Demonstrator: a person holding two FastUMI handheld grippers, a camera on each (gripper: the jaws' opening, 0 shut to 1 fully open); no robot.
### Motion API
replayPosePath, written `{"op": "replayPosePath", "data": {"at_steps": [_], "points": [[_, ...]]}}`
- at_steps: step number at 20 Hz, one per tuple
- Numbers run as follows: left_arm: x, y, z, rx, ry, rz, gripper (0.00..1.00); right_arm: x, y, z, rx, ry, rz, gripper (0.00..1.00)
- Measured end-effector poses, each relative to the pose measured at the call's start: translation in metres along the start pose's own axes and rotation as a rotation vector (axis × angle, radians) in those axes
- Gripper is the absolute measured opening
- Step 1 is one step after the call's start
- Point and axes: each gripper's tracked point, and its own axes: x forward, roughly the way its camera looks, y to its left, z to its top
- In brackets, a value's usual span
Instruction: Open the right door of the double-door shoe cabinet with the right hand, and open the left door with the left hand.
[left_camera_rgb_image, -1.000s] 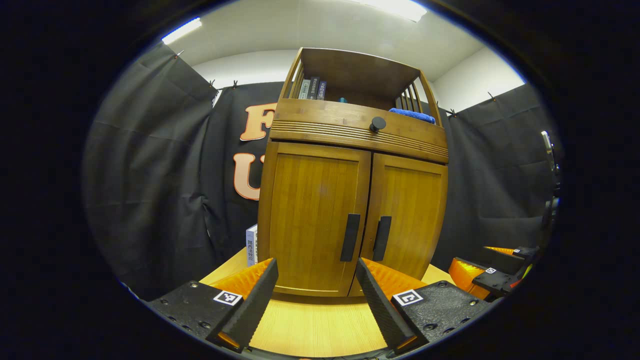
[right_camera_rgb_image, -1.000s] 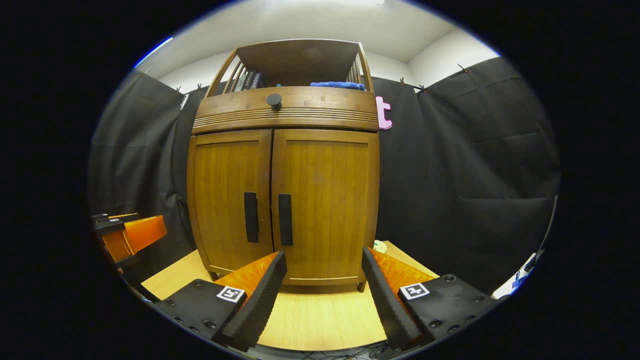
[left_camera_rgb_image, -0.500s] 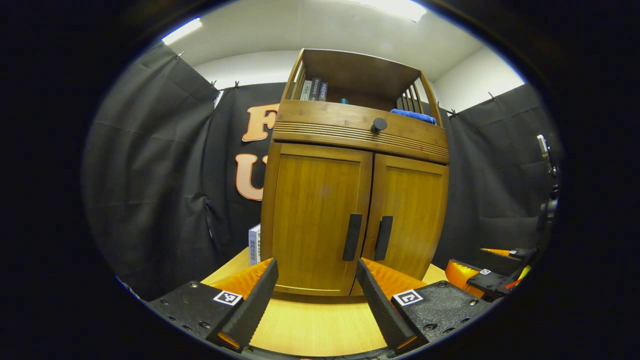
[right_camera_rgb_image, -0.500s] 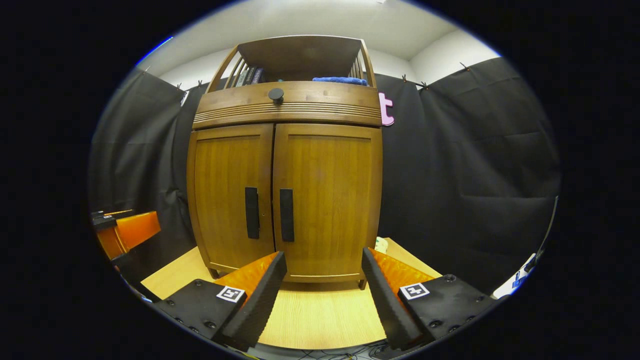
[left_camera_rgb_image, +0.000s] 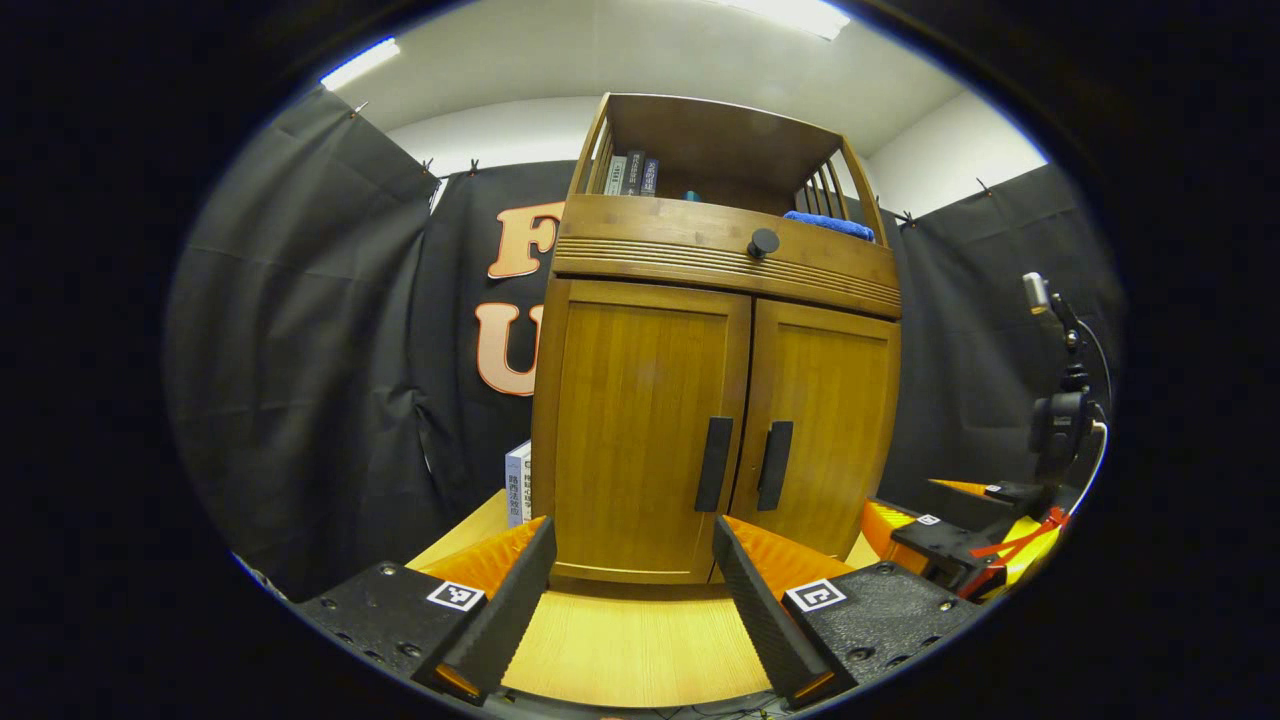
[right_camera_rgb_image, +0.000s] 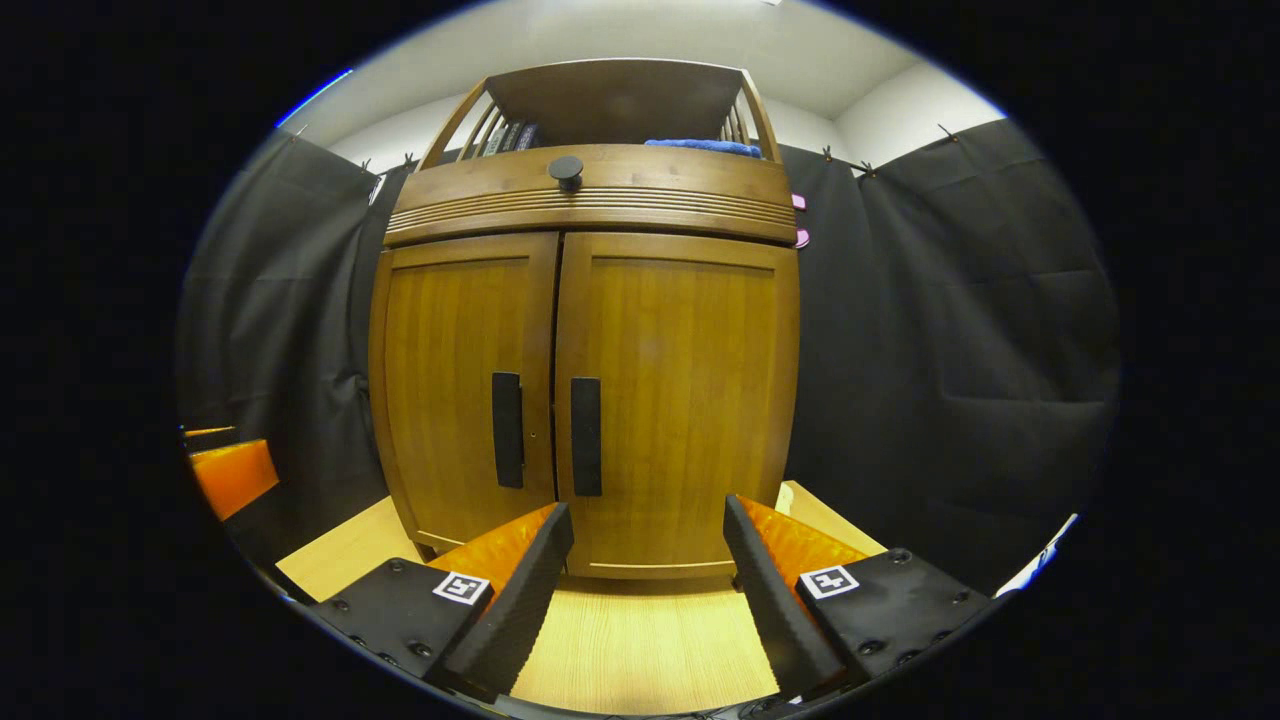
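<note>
Nothing opened yet — both brown wooden cabinet doors (right_camera_rgb_image: 585, 400) are closed; left tongs (left_camera_rgb_image: 630, 610) and right tongs (right_camera_rgb_image: 650, 600) gape wide, empty.

Books (left_camera_rgb_image: 628, 174), blue cloth (left_camera_rgb_image: 828, 224) (top shelf).

1. The shoe cabinet (right_camera_rgb_image: 585, 330) stands on the table (right_camera_rgb_image: 640, 660).
2. Its two door handles (right_camera_rgb_image: 545, 432) sit side by side at the cabinet's centre seam.
3. A knob (right_camera_rgb_image: 566, 170) sits on the cabinet's drawer front, above the doors.
4. Books (left_camera_rgb_image: 628, 175) stand on the cabinet's top shelf.
</note>
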Motion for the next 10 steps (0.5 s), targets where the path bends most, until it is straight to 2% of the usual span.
{"op": "replayPosePath", "data": {"at_steps": [1,2,4,7,9,10], "points": [[0.001,0.003,-0.002,-0.001,0.005,0.003,0.95,0.006,0.004,0.000,0.004,0.001,0.007,0.94],[0.000,0.006,-0.003,-0.002,0.008,0.007,0.92,0.014,0.008,0.000,0.008,0.003,0.014,0.97],[-0.001,0.016,-0.002,0.004,0.008,0.020,0.92,0.027,0.014,0.000,-0.001,-0.001,0.017,1.00],[-0.002,0.022,-0.002,0.002,0.011,0.042,0.92,0.052,0.022,-0.001,-0.017,0.003,0.025,1.00],[-0.003,0.035,-0.003,0.002,0.014,0.061,0.92,0.065,0.030,-0.001,-0.027,-0.003,0.030,0.94],[-0.004,0.040,-0.004,0.002,0.016,0.070,0.92,0.073,0.033,-0.002,-0.035,-0.005,0.033,0.94]]}}
